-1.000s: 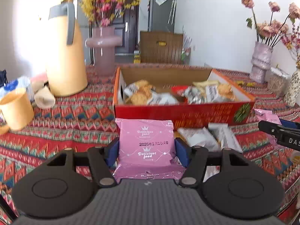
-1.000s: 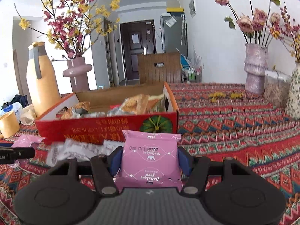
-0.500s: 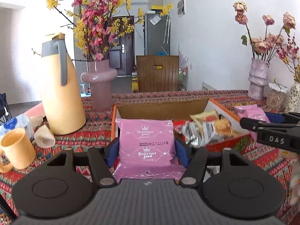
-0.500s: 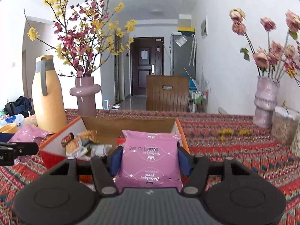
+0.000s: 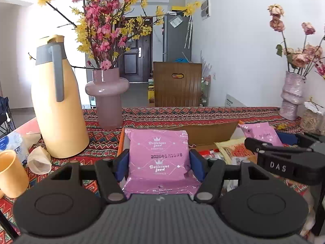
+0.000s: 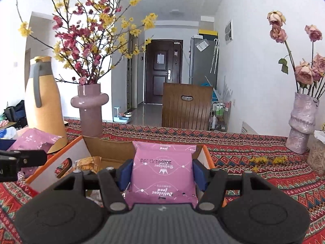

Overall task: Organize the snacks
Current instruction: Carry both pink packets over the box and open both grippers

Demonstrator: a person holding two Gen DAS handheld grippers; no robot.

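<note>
Gripping one pink packet (image 5: 158,158) each, both grippers (image 5: 158,162) are hovering over the box (image 6: 61,158), risking collision if lowered together.

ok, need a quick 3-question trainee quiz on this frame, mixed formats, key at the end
1. True or false: each hand-held gripper is shut on a pink snack packet.
2. Multiple choice: what stands directly left of the pink vase in the left wrist view? A) a green kettle B) a tan thermos jug C) a glass bottle
3. Fill in: the printed text on the right packet reads ____ from the right wrist camera.

Key
1. True: left hand-held gripper clamps the left packet; right hand-held gripper clamps the right packet.
2. B, the tan thermos jug.
3. Upside down.
</note>
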